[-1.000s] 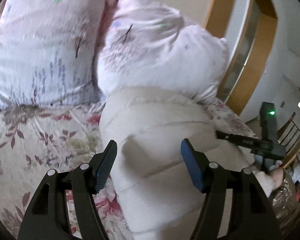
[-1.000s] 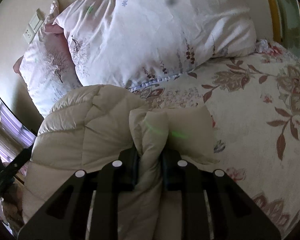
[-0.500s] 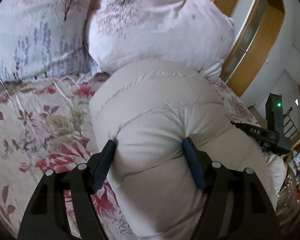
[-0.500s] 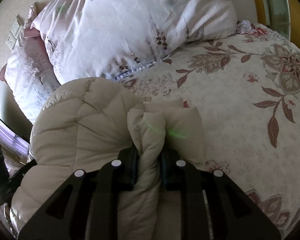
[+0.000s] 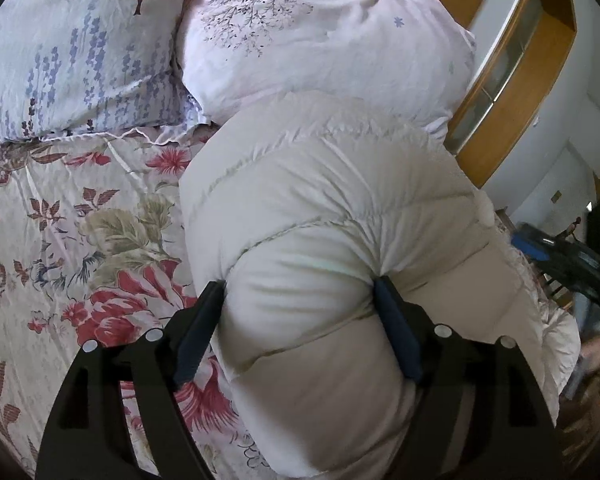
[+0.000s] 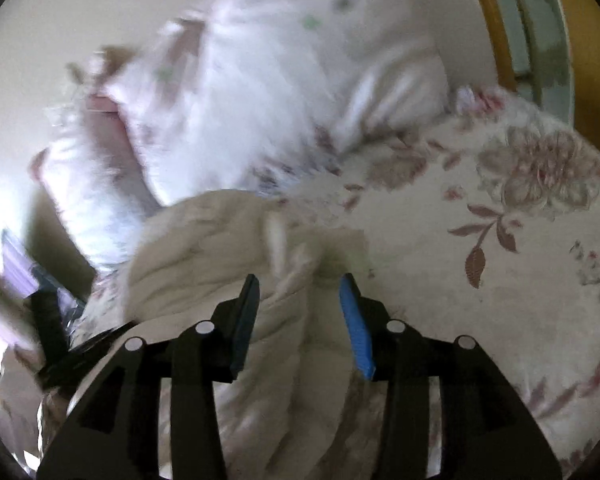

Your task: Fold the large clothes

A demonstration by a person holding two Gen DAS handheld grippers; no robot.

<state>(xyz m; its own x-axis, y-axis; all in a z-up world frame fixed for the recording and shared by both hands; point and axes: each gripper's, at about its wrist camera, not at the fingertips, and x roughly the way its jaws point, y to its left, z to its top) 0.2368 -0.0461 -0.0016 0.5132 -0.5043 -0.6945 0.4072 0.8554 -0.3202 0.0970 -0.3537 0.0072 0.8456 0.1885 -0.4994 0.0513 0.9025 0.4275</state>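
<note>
A cream quilted down jacket (image 5: 324, 216) lies bunched on a floral bedspread (image 5: 80, 240). My left gripper (image 5: 300, 296) is pushed down onto it, its jaws wide apart with a puffy roll of jacket bulging between them. In the blurred right wrist view the jacket (image 6: 204, 248) lies under my right gripper (image 6: 300, 292), whose jaws stand apart over a fold of the fabric. The right gripper shows as a dark blur at the right edge of the left wrist view (image 5: 560, 256).
Two floral pillows (image 5: 300, 36) lean at the head of the bed behind the jacket, also seen in the right wrist view (image 6: 260, 80). A wooden frame (image 5: 512, 80) stands to the right. The bedspread (image 6: 480, 240) stretches right of the jacket.
My left gripper has pressed down onto the jacket, straddling a roll of it. My right gripper has opened, letting go of the fold it pinched, and is moving fast.
</note>
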